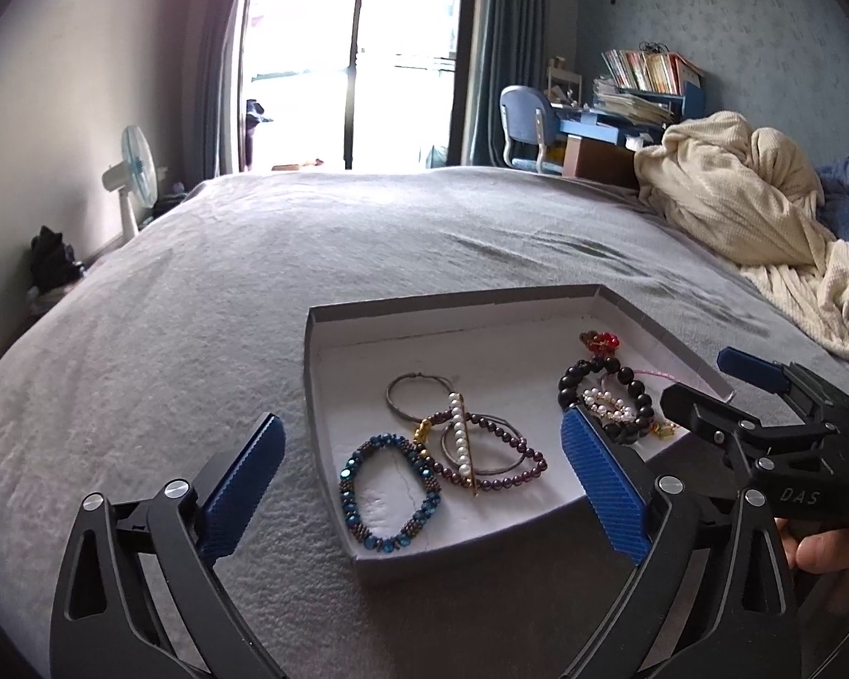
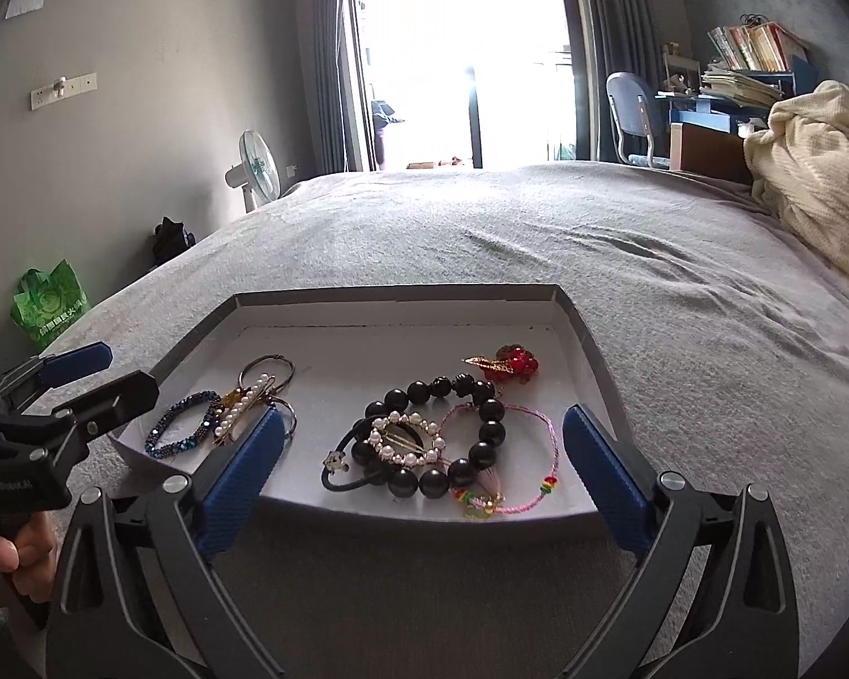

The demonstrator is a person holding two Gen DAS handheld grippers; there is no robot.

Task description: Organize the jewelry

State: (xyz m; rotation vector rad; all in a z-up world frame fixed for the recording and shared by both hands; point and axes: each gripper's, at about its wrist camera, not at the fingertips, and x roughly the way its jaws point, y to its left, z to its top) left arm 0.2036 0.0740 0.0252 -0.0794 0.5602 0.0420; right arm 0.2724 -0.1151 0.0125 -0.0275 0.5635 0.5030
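**Jewelry box on a grey bed, both grippers spread**

Grey bedspread (image 1: 368,237) carries a shallow white-lined box (image 2: 402,305) at centre; a blue beaded bracelet (image 1: 389,495) lies at its seven o'clock, a black bead bracelet (image 2: 441,430) and pink cord bracelet (image 2: 515,452) towards five o'clock, a red bead ornament (image 2: 512,363) towards two o'clock; left gripper (image 1: 424,486) and right gripper (image 2: 430,481) stand with fingers wide apart, holding nothing; the right gripper's body reads "DAS"; a green bag (image 2: 48,305) at nine o'clock bears unreadable print.

A wide bed (image 2: 537,237) with a grey cover fills the room. Behind it, bright light comes through a glass door (image 2: 464,56) between dark curtains (image 1: 509,45). A white fan (image 1: 136,170) stands left; a blue chair (image 1: 523,124) and cluttered desk (image 1: 622,124) stand right, near a cream blanket (image 1: 736,192).
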